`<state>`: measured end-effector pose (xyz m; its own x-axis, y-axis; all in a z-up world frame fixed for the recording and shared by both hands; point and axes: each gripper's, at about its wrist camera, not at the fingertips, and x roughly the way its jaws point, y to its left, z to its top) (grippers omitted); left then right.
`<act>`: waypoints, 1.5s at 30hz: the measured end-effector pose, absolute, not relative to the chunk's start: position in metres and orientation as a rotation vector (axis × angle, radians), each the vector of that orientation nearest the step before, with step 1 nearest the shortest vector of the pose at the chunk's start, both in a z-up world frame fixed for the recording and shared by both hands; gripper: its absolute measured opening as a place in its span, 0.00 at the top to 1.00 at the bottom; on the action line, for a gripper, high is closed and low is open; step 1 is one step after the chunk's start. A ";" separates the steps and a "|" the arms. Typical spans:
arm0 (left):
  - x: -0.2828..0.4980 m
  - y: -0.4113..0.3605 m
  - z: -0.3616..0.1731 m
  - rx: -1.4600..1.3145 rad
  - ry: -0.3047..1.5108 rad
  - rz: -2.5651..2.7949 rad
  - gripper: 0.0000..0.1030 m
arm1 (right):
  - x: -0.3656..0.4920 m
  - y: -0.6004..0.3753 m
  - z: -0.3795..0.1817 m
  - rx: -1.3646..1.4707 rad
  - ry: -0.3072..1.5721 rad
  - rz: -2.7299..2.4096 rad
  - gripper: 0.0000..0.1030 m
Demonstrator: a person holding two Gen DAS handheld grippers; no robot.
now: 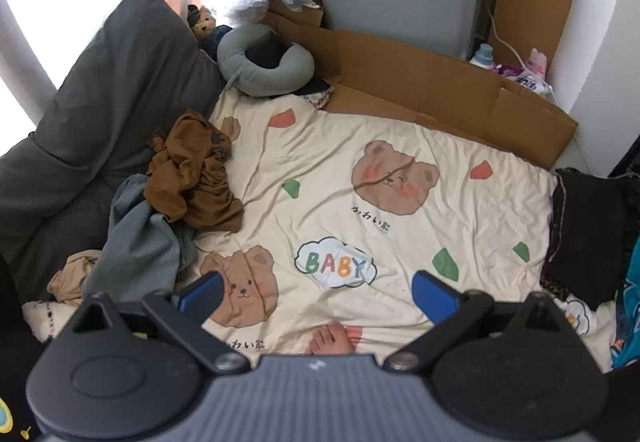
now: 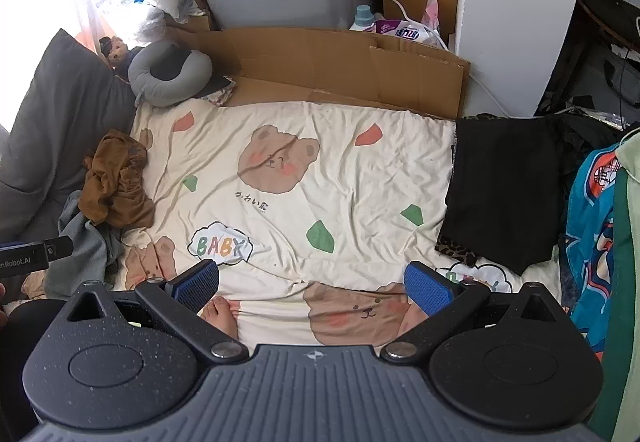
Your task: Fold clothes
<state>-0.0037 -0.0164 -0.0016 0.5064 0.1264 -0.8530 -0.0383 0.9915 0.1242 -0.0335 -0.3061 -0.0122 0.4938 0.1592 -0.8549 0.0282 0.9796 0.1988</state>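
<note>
left tongs (image 1: 318, 292): jaws wide, empty, tilted down | right tongs (image 2: 312, 284): same | bare foot (image 1: 332, 338) below

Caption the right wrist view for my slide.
Open right gripper above bear-print blanket; crumpled brown garment left, black garment right.

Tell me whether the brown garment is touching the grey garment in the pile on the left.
Touching. The left wrist view shows the brown garment lying partly on top of the grey garment, their folds overlapping with no sheet visible between them.
</note>
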 end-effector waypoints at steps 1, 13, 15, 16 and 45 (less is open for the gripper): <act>-0.004 -0.016 -0.002 0.093 1.035 0.101 0.02 | -0.034 -0.306 -0.012 0.197 1.053 0.080 0.01; -0.002 -0.010 -0.001 0.088 1.034 0.107 0.02 | -0.034 -0.306 -0.012 0.192 1.049 0.081 0.01; -0.002 -0.008 -0.001 0.086 1.034 0.107 0.02 | -0.034 -0.305 -0.012 0.189 1.049 0.082 0.01; -0.003 -0.008 -0.001 0.084 1.035 0.107 0.02 | -0.033 -0.305 -0.011 0.187 1.049 0.082 0.01; 0.005 0.003 -0.003 0.025 1.069 0.033 0.02 | -0.029 -0.304 -0.009 0.169 1.045 0.082 0.01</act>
<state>0.0047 0.0034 -0.0026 0.4804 0.0397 -0.8762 -0.0151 0.9992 0.0370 -0.0289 -0.3043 -0.0093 0.5003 0.1476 -0.8532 0.0130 0.9840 0.1779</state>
